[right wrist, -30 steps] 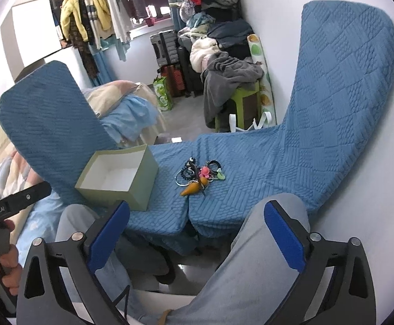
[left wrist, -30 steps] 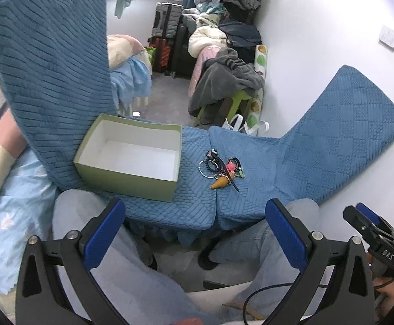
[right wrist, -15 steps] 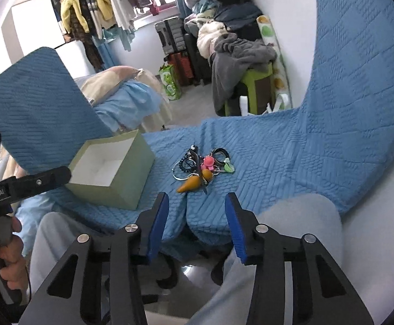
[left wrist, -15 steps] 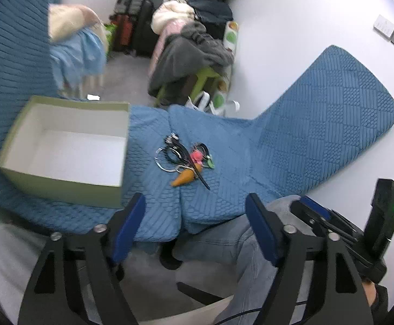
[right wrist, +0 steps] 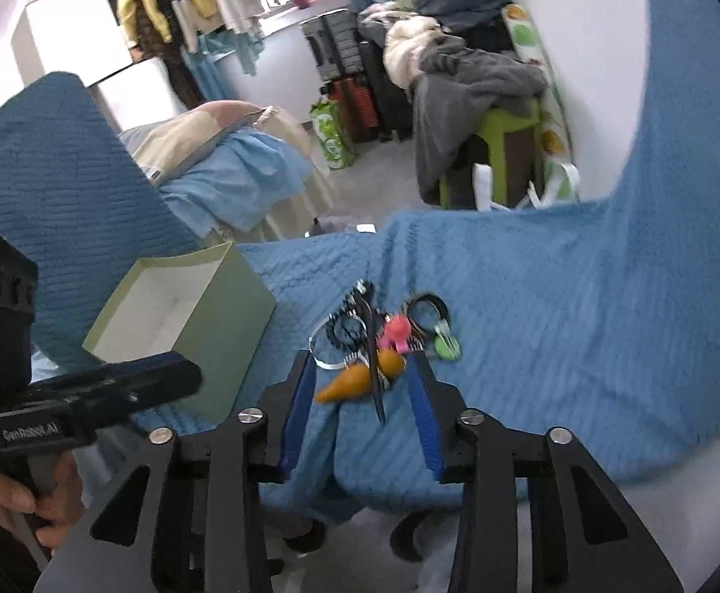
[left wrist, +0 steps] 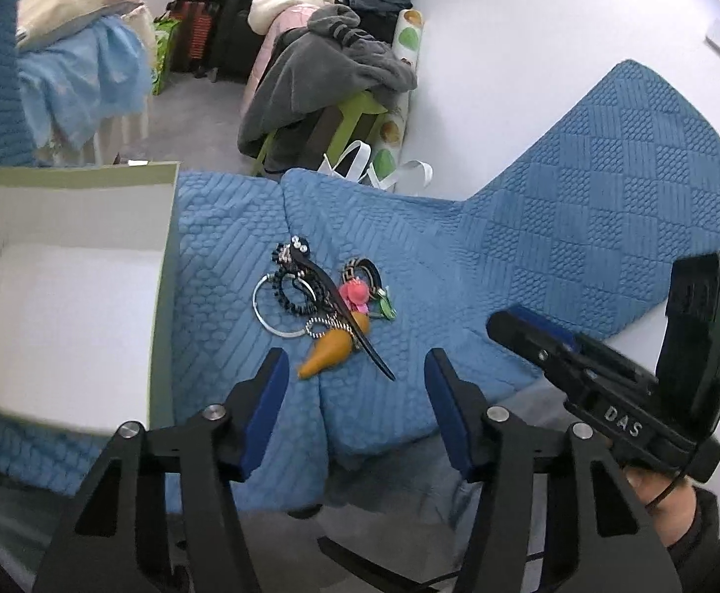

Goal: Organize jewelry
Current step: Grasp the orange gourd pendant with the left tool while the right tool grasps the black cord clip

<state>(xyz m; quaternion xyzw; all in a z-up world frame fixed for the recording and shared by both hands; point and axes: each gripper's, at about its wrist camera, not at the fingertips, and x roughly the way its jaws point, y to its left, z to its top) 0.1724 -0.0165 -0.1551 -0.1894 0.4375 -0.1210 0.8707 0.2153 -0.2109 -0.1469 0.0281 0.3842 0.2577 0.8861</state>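
Note:
A small pile of jewelry (left wrist: 328, 309) lies on the blue quilted cover (left wrist: 533, 227): an orange carrot charm (left wrist: 328, 350), a black hair stick, a silver ring, black beaded bands and a pink charm. An open green box (left wrist: 162, 306) with a white, empty inside stands left of the pile. My left gripper (left wrist: 355, 385) is open, just short of the carrot charm. In the right wrist view the pile (right wrist: 384, 336) sits right at my right gripper (right wrist: 362, 388), which is open with its fingertips either side of the carrot charm (right wrist: 347, 383). The box (right wrist: 221, 331) stands to its left.
The right gripper's body (left wrist: 632, 395) is at the right of the left wrist view; the left gripper's body (right wrist: 78, 395) is at the left of the right view. Beyond are a bed (right wrist: 231, 168), a green stool with grey clothes (left wrist: 325, 74) and suitcases.
Both grippers have moved forward and down toward the jewelry pile. Their jaws have narrowed from wide open but stay open. The pile and box have not moved.

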